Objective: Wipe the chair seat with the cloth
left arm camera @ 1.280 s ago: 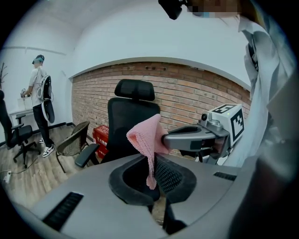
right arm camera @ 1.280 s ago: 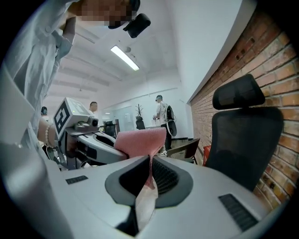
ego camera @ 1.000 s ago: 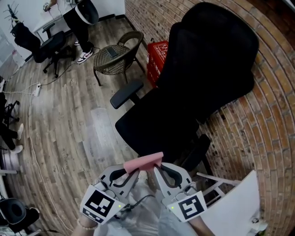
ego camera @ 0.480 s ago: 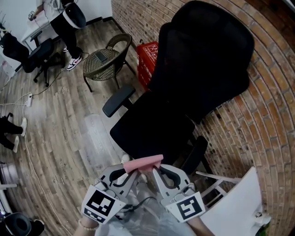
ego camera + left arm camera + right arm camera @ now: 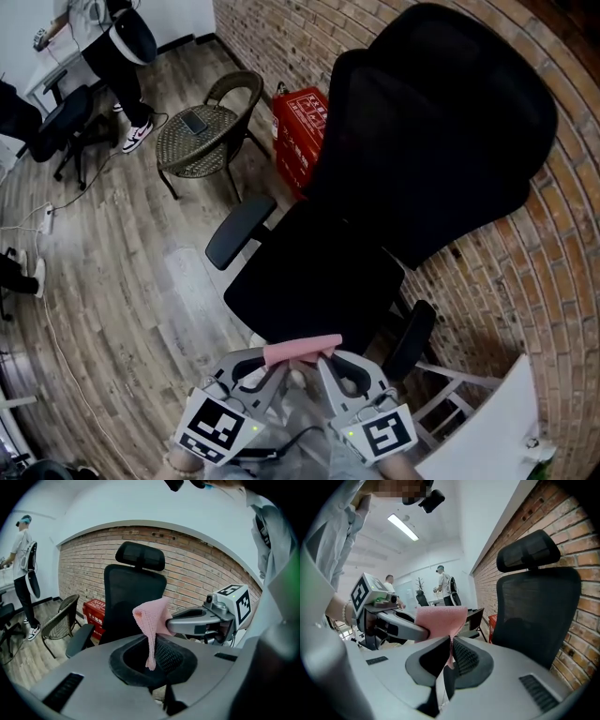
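A black office chair stands against the brick wall, its seat [image 5: 314,277] bare. A small pink cloth [image 5: 302,350] is held just in front of the seat's near edge, stretched between both grippers. My left gripper [image 5: 275,357] is shut on the cloth's left end, and my right gripper [image 5: 325,355] is shut on its right end. In the left gripper view the cloth [image 5: 153,619] hangs down into the jaws, with the right gripper [image 5: 171,624] pinching it from the side. The right gripper view shows the cloth [image 5: 440,620] gripped the same way by the left gripper [image 5: 423,631].
The chair's armrests [image 5: 239,231] flank the seat, with the tall backrest [image 5: 441,131] behind. A wicker chair [image 5: 202,131] and a red box [image 5: 302,127] stand to the left on the wood floor. A person [image 5: 117,47] stands far left. A white board [image 5: 487,431] lies at lower right.
The head view has shifted, so the chair sits a little farther right and the cloth lower in frame. Both grippers still hold the cloth between them.
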Demonstrator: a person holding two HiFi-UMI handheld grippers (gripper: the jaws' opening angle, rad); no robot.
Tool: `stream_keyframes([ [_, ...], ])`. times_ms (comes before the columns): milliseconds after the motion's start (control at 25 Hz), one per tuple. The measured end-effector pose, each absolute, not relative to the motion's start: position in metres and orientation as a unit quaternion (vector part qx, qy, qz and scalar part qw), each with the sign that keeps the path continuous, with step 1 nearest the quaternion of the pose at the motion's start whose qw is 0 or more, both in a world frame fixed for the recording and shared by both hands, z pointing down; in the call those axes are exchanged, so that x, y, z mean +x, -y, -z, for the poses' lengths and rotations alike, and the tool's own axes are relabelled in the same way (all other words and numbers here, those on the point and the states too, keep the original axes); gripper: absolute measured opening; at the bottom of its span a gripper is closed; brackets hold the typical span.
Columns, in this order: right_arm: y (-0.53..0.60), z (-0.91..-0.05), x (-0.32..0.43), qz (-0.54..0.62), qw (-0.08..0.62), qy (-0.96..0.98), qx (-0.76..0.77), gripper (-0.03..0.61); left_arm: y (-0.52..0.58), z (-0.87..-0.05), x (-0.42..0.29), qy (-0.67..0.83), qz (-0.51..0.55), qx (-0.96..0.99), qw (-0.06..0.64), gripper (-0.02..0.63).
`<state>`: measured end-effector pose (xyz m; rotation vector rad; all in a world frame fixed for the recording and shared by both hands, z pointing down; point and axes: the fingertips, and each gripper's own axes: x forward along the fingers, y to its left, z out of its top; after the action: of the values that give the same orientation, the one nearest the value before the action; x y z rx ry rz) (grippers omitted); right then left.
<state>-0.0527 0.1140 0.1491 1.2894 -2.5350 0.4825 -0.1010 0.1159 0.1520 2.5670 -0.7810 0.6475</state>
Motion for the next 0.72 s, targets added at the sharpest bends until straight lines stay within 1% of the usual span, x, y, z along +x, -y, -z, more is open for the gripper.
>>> stream_keyframes([
  [160,-0.078,-0.175,-0.059,-0.160,0.132,0.866,0.456,0.049,-0.082,-0.179,-0.107,0.269,-0.230,0.915,0.192,0.029],
  [280,-0.056,-0.200,-0.057,-0.165,0.137,0.863,0.457,0.049,-0.060,-0.207,-0.107,0.265,-0.237,0.911,0.207,0.029],
  [720,0.009,-0.296,-0.063,-0.197,0.182,0.848,0.458,0.049,0.007,-0.302,-0.114,0.281,-0.255,0.895,0.235,0.029],
])
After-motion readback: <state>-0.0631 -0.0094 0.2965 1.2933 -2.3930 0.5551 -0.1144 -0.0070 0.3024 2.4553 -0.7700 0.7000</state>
